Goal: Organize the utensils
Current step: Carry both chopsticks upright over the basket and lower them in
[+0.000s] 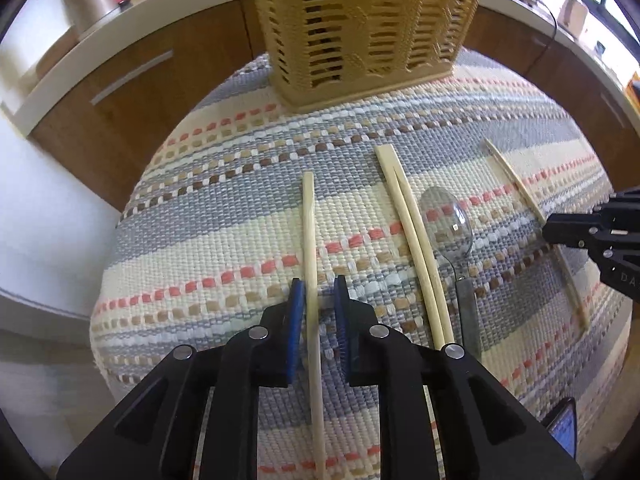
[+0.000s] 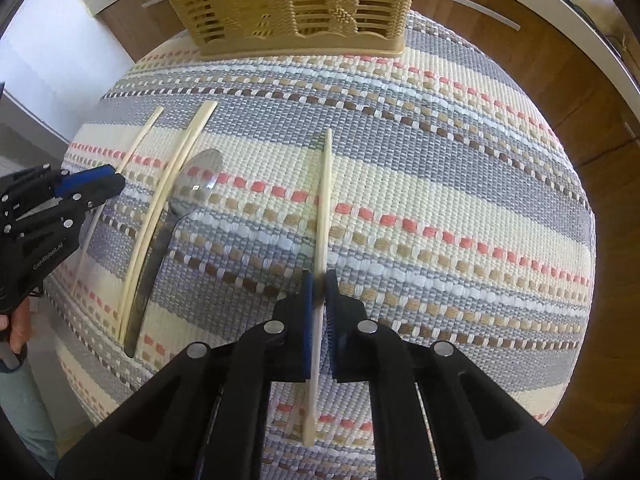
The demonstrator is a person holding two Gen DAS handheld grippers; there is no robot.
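Four chopsticks and one spoon [image 1: 450, 220] lie on a striped woven mat [image 1: 220, 240], all pointing roughly toward a tan slatted basket [image 1: 360, 20] that stands upright at the mat's far edge. From left to right the row reads: leftmost chopstick [image 1: 308, 220], chopstick pair [image 1: 404, 220] lying touching at the far end, the spoon just beside the pair with its bowl toward the basket, and rightmost chopstick [image 2: 326, 184], well apart from the spoon. The left gripper [image 1: 319, 286] points steeply down over the leftmost chopstick, which runs between its blue pads; the jaws stand narrowly parted, with a clear gap between the stick and the right-hand pad, so nothing is clamped. The right gripper [image 2: 319, 280], likewise pointing steeply down, has its jaws closed tight on the near half of the rightmost chopstick, both pads pressing on the stick. Whether that stick is raised off the mat cannot be told. Wooden cabinet fronts under a white counter surround the mat.
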